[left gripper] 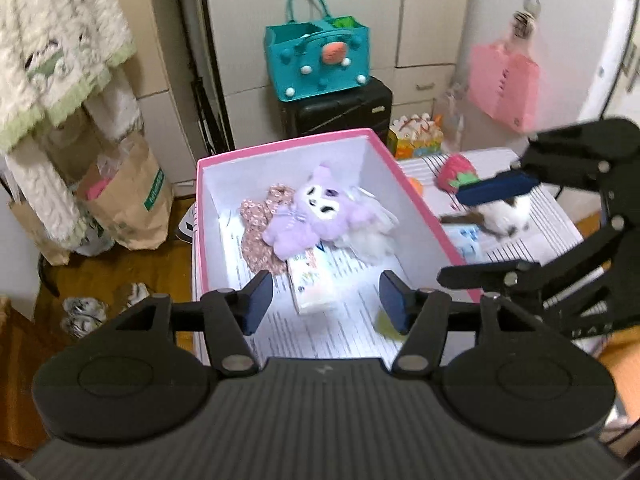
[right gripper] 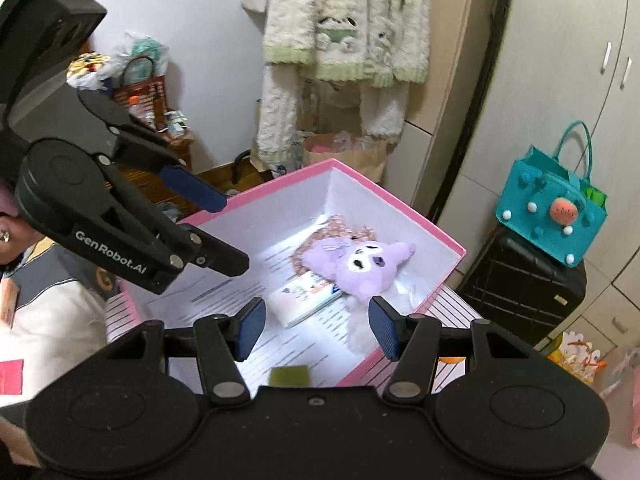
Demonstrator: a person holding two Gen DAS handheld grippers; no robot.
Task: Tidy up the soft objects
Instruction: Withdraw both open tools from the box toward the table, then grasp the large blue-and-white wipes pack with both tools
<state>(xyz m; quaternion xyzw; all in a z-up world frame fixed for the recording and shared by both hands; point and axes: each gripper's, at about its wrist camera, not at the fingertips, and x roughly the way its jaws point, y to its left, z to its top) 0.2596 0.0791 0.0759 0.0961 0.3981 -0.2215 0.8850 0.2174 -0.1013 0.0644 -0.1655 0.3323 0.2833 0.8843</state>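
Pink box (left gripper: pixel 384 152) beneath both gaping claws (left gripper: pixel 326 304)

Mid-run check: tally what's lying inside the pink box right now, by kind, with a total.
Inside the pink box:
Plush toys: 2, a purple plush and a white fluffy plush partly under it
Floral fabric pieces: 1
Small printed packets: 1
Green flat pieces: 1
Total: 5

Plush toy (left gripper: pixel 308 216) lying in the box (left gripper: pixel 416 204), on a booklet (left gripper: pixel 316 284); strawberry plush (left gripper: pixel 456 172) sitting right of the box.
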